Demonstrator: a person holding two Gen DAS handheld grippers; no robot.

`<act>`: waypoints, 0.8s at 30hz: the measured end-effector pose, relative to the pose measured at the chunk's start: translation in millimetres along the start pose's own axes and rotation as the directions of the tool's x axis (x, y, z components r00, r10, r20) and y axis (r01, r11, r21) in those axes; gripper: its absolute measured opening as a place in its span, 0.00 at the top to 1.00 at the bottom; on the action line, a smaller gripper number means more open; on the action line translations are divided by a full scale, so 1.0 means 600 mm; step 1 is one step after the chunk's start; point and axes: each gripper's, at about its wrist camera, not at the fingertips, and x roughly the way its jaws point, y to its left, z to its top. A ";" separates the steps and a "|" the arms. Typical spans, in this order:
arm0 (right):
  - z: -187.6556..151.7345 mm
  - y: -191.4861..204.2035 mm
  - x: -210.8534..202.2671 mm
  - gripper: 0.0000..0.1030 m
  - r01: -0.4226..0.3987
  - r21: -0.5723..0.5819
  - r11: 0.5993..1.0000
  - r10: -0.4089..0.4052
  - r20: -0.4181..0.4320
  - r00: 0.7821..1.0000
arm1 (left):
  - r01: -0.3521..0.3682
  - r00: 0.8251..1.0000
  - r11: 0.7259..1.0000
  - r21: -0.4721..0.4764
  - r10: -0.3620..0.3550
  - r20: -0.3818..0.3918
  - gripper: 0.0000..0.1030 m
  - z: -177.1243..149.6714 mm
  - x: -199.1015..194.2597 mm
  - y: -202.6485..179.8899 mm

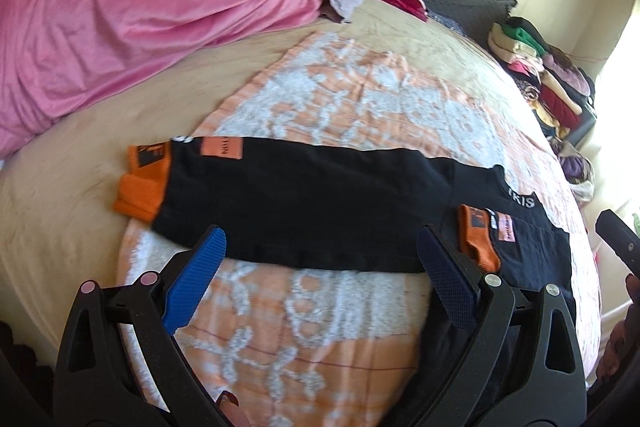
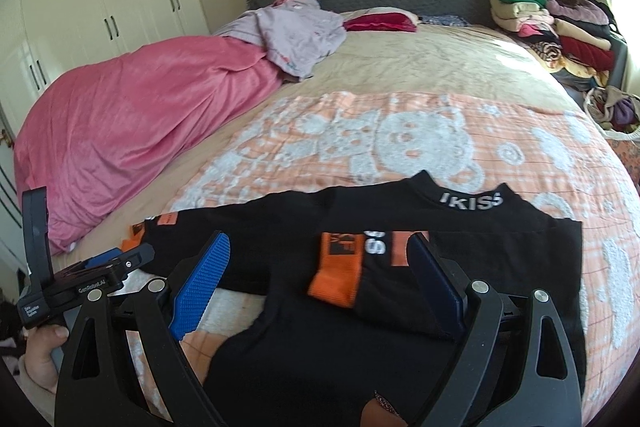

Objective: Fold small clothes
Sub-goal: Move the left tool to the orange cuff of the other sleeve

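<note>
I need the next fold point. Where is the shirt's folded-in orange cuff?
In the right wrist view, the orange cuff lies on the black shirt's chest, between the open right gripper's fingers.

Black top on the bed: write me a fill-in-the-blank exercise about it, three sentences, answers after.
1. The black top has cuffs coloured ____.
2. It lies on an orange-and-white blanket printed with a cartoon ____.
3. One sleeve lies stretched out; the other sleeve is ____ over the body.

Both the left gripper and right gripper are open.

Missing words: orange; bear; folded
</note>
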 end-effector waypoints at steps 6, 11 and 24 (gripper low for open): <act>-0.001 0.041 0.026 0.13 -0.035 -0.037 0.999 0.034 -0.023 0.999 | -0.022 1.000 0.999 -0.048 0.022 -0.003 0.13 -0.002 -0.002 0.043; -0.005 0.074 0.043 0.13 -0.062 -0.071 0.996 0.059 -0.042 0.997 | -0.040 0.999 0.996 -0.084 0.040 -0.009 0.13 -0.006 -0.002 0.075; -0.028 0.121 0.082 0.13 -0.098 -0.113 0.989 0.086 -0.102 0.991 | 0.047 0.997 0.978 -0.202 -0.058 -0.048 0.22 -0.036 0.021 0.142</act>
